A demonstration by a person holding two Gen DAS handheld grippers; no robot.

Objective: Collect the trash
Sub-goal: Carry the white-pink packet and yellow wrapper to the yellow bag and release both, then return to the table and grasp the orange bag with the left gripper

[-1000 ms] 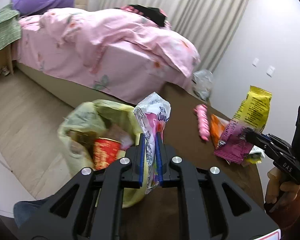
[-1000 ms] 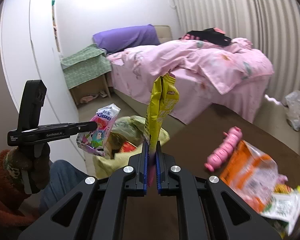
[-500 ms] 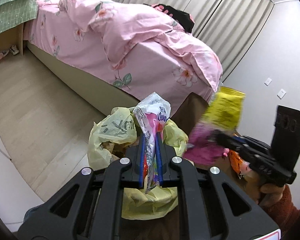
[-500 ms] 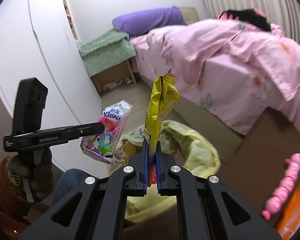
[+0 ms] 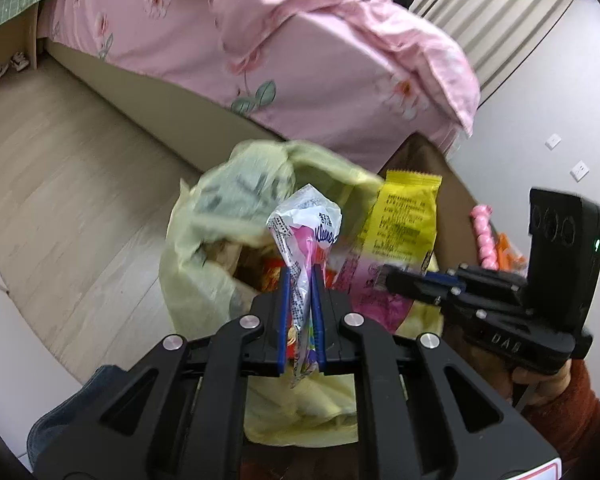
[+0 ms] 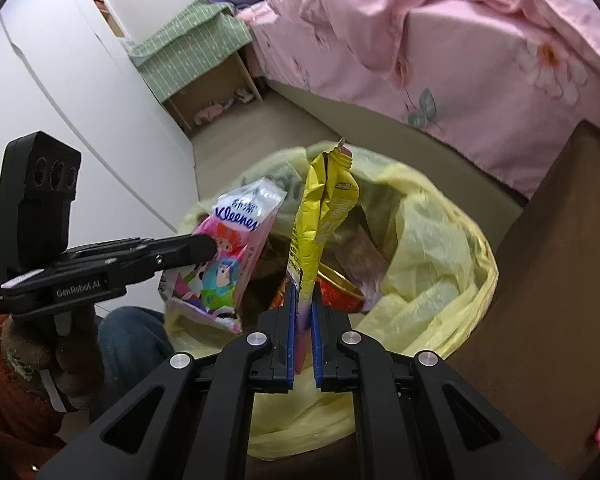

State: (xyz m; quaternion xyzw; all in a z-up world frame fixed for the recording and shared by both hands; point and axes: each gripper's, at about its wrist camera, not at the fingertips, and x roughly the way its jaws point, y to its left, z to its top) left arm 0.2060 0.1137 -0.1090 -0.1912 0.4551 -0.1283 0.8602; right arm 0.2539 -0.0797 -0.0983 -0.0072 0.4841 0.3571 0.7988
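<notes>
My left gripper (image 5: 301, 276) is shut on a white and pink Kleenex tissue pack (image 5: 306, 224), held upright over the open mouth of a yellow trash bag (image 5: 204, 240). My right gripper (image 6: 303, 288) is shut on a yellow and pink snack bag (image 6: 324, 216), also standing up over the trash bag (image 6: 432, 264). The two grippers sit side by side: the right gripper (image 5: 396, 276) and its snack bag (image 5: 404, 216) show to the right, the left gripper (image 6: 204, 246) with the tissue pack (image 6: 228, 264) to the left. A red can (image 6: 336, 284) and other wrappers lie inside the bag.
A brown table (image 6: 540, 280) borders the bag on the right, with a pink packet (image 5: 482, 236) and an orange packet (image 5: 508, 248) on it. A pink bed (image 5: 300, 40) stands beyond, white cupboard doors (image 6: 60, 80) on the left, the person's knee (image 6: 132, 336) below.
Both grippers came down and closer to the trash bag, each keeping its packet. The right one swung in from over the table to beside the left one.
</notes>
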